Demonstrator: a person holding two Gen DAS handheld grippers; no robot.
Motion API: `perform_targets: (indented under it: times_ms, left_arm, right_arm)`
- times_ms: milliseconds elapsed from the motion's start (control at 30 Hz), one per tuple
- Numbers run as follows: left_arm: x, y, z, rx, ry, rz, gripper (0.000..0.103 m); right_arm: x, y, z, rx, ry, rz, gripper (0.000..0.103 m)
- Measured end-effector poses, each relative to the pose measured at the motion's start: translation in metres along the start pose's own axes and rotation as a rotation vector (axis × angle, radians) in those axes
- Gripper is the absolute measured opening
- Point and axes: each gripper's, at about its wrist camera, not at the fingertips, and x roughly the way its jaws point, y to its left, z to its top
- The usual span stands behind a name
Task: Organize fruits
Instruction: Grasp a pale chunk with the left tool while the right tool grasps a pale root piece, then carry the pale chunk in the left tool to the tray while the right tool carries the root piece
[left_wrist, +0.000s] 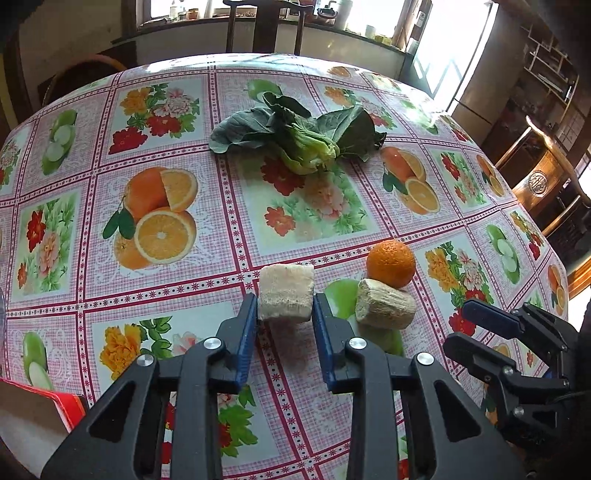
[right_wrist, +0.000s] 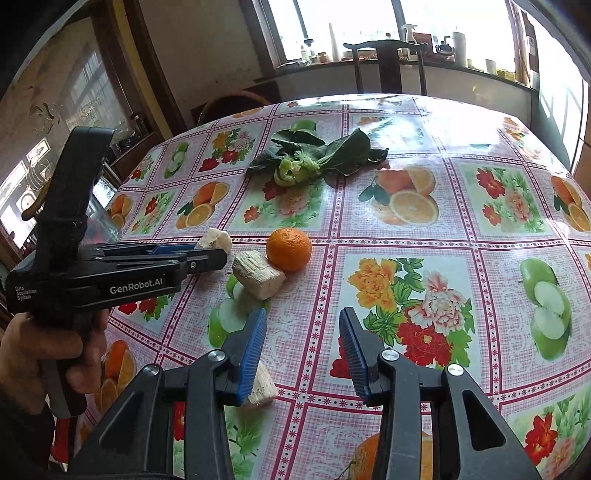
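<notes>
My left gripper (left_wrist: 285, 306) clamps a pale fibrous chunk (left_wrist: 286, 292) at lower centre; the orange (left_wrist: 390, 263) sits just right. My right gripper (right_wrist: 303, 343) gapes empty over open tablecloth (right_wrist: 424, 236).

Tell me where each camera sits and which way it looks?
Left wrist view: on the left gripper, looking down along its fingers, closed on a pale fibrous chunk; the right gripper shows at right.
Right wrist view: on the right gripper, its fingers apart over the tablecloth; a hand holding the left gripper shows at left.
Both share the orange, another chunk and the leafy greens.
</notes>
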Motion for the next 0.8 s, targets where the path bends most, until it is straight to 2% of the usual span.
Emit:
perform_targets:
  times_ms: [200, 400, 800]
  left_arm:
    - [-0.029, 0.027, -0.009, -0.071, -0.041, -0.025, 0.027]
    - [-0.055, 0.037, -0.02, -0.08, -0.065, -0.029, 0.027]
    - [-0.098, 0.044, -0.055, -0.081, -0.109, -0.012, 0.027]
  right_arm:
    - [0.028, 0.022, 0.012, -0.032, 0.03, 0.027, 0.043]
    - [0.045, 0.042, 0.024, -0.073, 0.022, -0.017, 0.041]
    - [0.0, 0.072, 0.01, -0.097, -0.025, 0.035, 0.041]
